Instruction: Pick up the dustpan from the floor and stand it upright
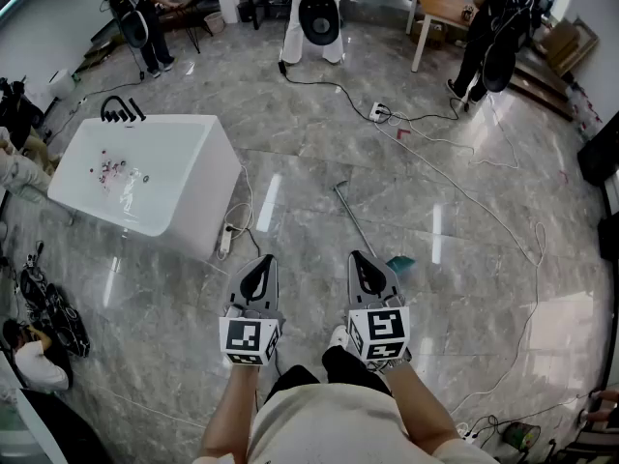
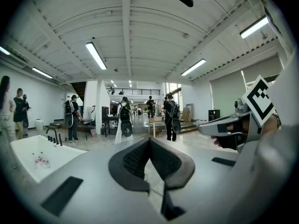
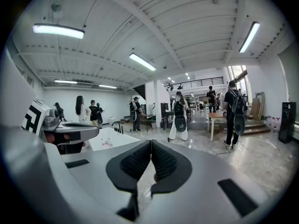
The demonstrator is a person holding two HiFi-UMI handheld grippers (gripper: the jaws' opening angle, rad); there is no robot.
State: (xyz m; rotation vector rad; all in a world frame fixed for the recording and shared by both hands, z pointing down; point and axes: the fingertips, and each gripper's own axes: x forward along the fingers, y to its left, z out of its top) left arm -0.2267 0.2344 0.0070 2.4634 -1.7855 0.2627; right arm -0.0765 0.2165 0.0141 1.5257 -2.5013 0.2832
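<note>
Just ahead of the right hand-held gripper (image 1: 360, 257), the dustpan (image 1: 400, 263) lies flat on the floor (image 1: 474, 288), its handle pointing away. The right and left hand-held gripper (image 1: 265, 259) jaws are pressed together, gripping nothing.

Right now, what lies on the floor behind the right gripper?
The dustpan: its thin handle runs away up-left, and a teal corner of its pan shows beside the right gripper. The gripper covers the rest of the pan.
</note>
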